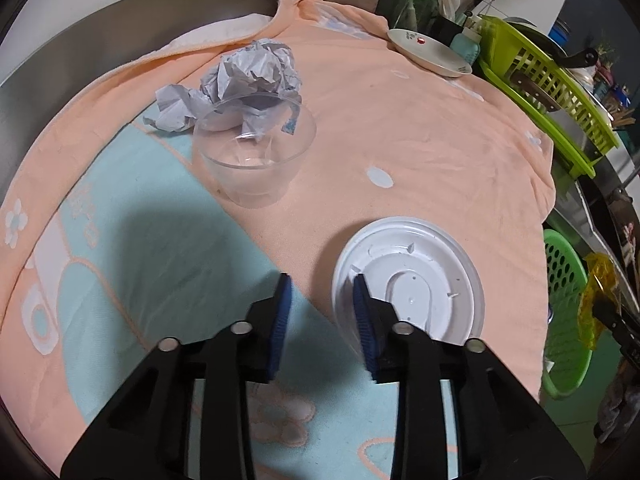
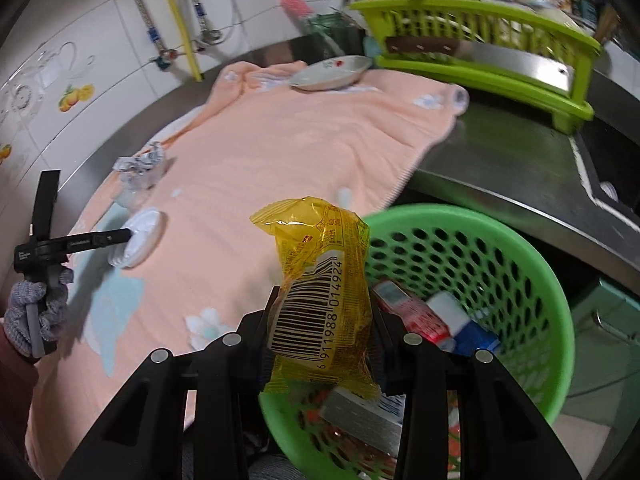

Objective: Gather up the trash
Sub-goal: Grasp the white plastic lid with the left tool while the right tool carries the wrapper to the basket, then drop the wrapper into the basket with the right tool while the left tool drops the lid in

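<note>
My left gripper (image 1: pixel 322 312) is open above the towel, its right finger at the rim of a white plastic lid (image 1: pixel 416 280) on a clear cup. A clear plastic cup (image 1: pixel 256 152) stands further off with crumpled grey paper (image 1: pixel 248 76) behind and partly in it. My right gripper (image 2: pixel 324 320) is shut on a yellow snack wrapper (image 2: pixel 320 292) and holds it over the near rim of the green trash basket (image 2: pixel 532 264), which holds several packets. The left gripper (image 2: pixel 116 240) shows by the lid (image 2: pixel 140 236) in the right wrist view.
A peach and teal towel (image 1: pixel 420 152) covers the steel counter (image 2: pixel 512 168). A white dish (image 1: pixel 432 52) sits at its far edge beside a lime green dish rack (image 1: pixel 552 92). The basket (image 1: pixel 564 312) stands below the counter's right edge. A tiled wall with pipes (image 2: pixel 176 20) is behind.
</note>
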### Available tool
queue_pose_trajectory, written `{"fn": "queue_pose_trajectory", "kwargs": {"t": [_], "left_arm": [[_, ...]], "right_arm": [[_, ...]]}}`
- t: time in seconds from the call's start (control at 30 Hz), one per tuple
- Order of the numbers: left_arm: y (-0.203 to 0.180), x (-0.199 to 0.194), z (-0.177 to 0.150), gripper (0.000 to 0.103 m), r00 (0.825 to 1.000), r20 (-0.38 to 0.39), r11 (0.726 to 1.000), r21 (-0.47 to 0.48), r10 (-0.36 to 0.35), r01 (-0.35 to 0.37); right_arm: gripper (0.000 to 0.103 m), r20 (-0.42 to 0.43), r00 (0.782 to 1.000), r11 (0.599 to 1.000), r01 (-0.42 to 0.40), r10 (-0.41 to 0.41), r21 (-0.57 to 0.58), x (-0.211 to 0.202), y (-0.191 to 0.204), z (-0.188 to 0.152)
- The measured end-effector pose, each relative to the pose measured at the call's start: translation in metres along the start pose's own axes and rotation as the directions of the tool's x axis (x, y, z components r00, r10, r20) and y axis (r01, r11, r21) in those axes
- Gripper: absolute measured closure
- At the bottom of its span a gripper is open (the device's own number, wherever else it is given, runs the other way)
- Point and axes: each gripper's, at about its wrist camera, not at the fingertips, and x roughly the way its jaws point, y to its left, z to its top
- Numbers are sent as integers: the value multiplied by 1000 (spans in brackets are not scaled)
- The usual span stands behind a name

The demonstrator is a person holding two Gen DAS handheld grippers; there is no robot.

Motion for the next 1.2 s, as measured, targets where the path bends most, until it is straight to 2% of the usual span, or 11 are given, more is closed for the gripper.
{"fn": "queue_pose_trajectory", "kwargs": {"t": [0.1,0.2,0.47,0.63,0.87,0.93,1.0,1.13,1.2], "left_arm": [[-3,0,-2,96,1000,6,1000,14,-5,5],[-5,-4,-6,97,1000,27,1000,11,5,-6],[-16,-35,-13,99,995,87,999,19,-44,42],[-26,-53,-15,99,987,102,992,14,-124,123],[-70,-73,-17,99,970,125,976,84,-209,200],[-83,-76,-17,99,964,126,970,105,-233,221],[-101,-77,-17,99,959,123,962,128,-257,241],[-135,-72,-18,99,949,101,945,170,-298,278],[-151,-69,-20,99,948,94,939,194,-304,282]], "right_arm": [[66,-9,999,999,32,-32,7,-1,-10,-7],[66,-29,997,997,73,-73,3,1,-21,-14],[66,-91,987,991,134,-132,22,9,-44,-33],[65,-123,981,986,158,-152,45,13,-58,-40],[61,-122,981,984,162,-151,81,7,-72,-43],[58,-120,980,983,167,-157,81,4,-75,-44],[46,-108,982,982,166,-156,92,-2,-78,-44],[45,-82,985,982,162,-155,92,-14,-82,-44],[40,-71,986,983,156,-150,96,-20,-84,-43]]}}
